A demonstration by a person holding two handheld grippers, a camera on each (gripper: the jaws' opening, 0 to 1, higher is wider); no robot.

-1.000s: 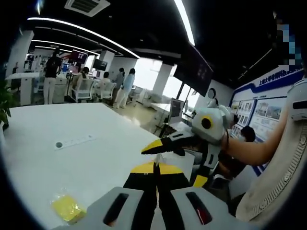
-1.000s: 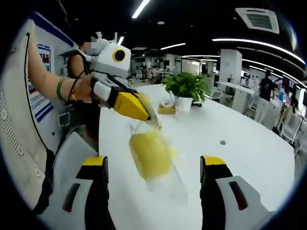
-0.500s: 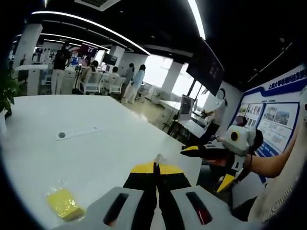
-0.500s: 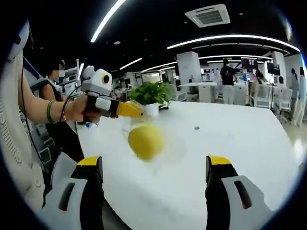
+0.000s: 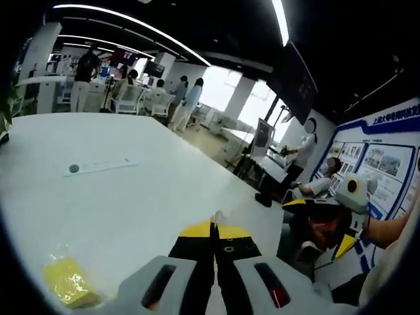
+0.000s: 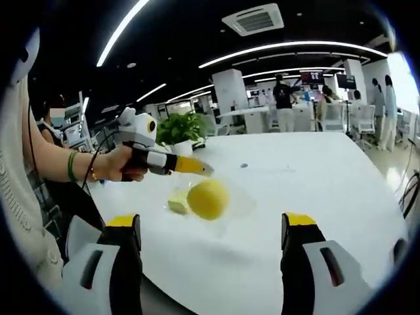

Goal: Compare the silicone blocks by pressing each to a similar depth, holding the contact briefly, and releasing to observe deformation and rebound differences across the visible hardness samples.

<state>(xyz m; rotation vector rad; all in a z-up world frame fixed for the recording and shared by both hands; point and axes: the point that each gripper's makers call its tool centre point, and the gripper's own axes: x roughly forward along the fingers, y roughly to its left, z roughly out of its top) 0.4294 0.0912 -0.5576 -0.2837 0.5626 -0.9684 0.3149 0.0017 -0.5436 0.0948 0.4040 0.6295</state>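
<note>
A: What sits at the centre of the right gripper view?

B: A round yellow silicone block [image 6: 208, 199] in a clear plastic bag [image 6: 231, 205], apparently hanging above the white table [image 6: 315, 177] rather than lying on it. The bag's top corner is pinched in the left gripper [image 6: 203, 170], which enters from the left of the frame with its yellow jaws closed on the film.

A: And a second sample?

B: A flatter yellow silicone block [image 5: 64, 282], also bagged, lies on the table at the lower left of the left gripper view. A pale yellow piece [image 6: 177, 201] shows just beside the round block; whether it is this one I cannot tell.

A: Why hold it that way?

B: Probably to lift the bagged sample clear and present it between the right gripper's jaws. The right gripper [image 6: 211, 230] stands wide open at the bottom of its frame, touching nothing.

A: Pressing under way?

B: Not by this evidence; no contact with any block. A potted plant [image 6: 180, 128] stands behind at upper left.
</note>
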